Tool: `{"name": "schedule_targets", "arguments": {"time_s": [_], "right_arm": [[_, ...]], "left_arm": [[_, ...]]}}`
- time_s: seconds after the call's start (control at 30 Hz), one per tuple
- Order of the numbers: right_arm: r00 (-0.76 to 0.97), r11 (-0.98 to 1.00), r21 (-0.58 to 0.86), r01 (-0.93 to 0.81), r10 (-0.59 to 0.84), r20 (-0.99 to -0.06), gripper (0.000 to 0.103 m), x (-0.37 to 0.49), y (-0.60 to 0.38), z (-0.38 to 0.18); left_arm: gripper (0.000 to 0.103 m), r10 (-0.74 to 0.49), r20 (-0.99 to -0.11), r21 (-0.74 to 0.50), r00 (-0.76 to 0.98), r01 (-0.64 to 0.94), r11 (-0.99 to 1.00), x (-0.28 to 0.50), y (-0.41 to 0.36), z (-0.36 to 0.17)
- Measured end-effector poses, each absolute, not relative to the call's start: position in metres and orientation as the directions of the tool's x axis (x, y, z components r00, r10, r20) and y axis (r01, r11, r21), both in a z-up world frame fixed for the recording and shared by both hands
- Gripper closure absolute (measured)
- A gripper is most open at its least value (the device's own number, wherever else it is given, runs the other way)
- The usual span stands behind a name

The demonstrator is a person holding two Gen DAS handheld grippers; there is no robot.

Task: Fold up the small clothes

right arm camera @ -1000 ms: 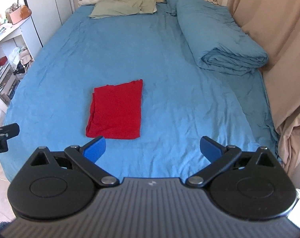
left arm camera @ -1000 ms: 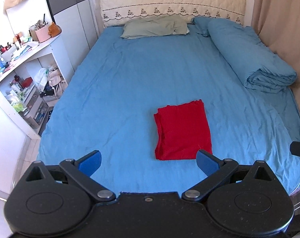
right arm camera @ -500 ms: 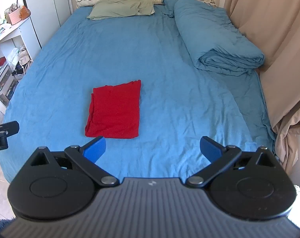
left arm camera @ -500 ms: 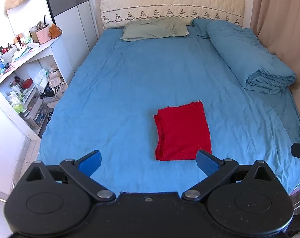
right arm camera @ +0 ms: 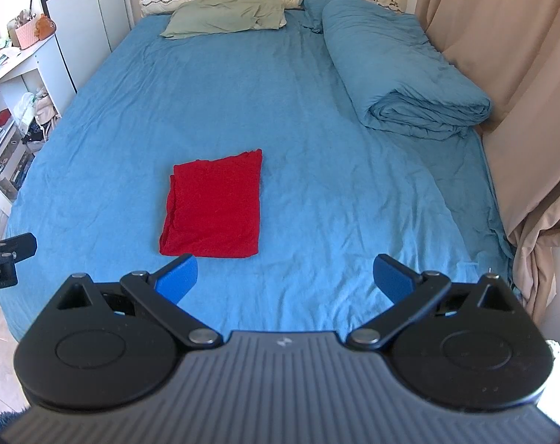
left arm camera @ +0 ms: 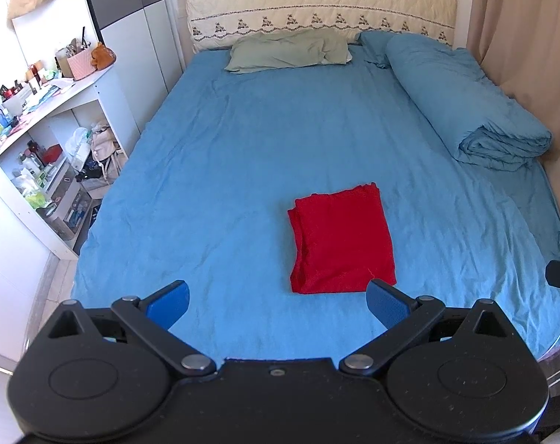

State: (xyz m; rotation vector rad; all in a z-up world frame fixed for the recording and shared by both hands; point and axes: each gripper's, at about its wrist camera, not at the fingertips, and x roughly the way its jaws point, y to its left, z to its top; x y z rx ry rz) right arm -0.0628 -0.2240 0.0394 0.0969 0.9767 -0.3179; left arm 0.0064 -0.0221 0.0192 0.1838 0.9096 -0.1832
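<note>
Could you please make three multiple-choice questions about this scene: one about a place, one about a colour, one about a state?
1. Where does the cloth lie?
A. on the shelf
B. on the bed sheet
C. on the duvet

2. What colour is the pillow?
A. pale green
B. red
C. black

3. How are the two grippers?
A. both shut on the cloth
B. one open, one shut
C. both open, holding nothing

Answers:
1. B: it lies flat and folded on the sheet, apart from the rolled duvet.
2. A: it is pale green, by the headboard.
3. C: the left gripper and right gripper have their fingers spread, with nothing between them.
</note>
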Motion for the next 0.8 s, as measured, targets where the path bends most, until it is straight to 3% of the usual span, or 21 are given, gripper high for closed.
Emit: {"name": "schedule_targets", "arguments": {"time_s": [0.8], "right_arm": [[0.529,0.951,-0.064,0.301,-0.223,-0.819,0.000,-0.0671,-0.2141,0.0423]], "left_arm": [[0.000,-0.062,-0.778,0.102,0.625,0.223,0.970,-0.0002,-0.0270,0.0208]]}}
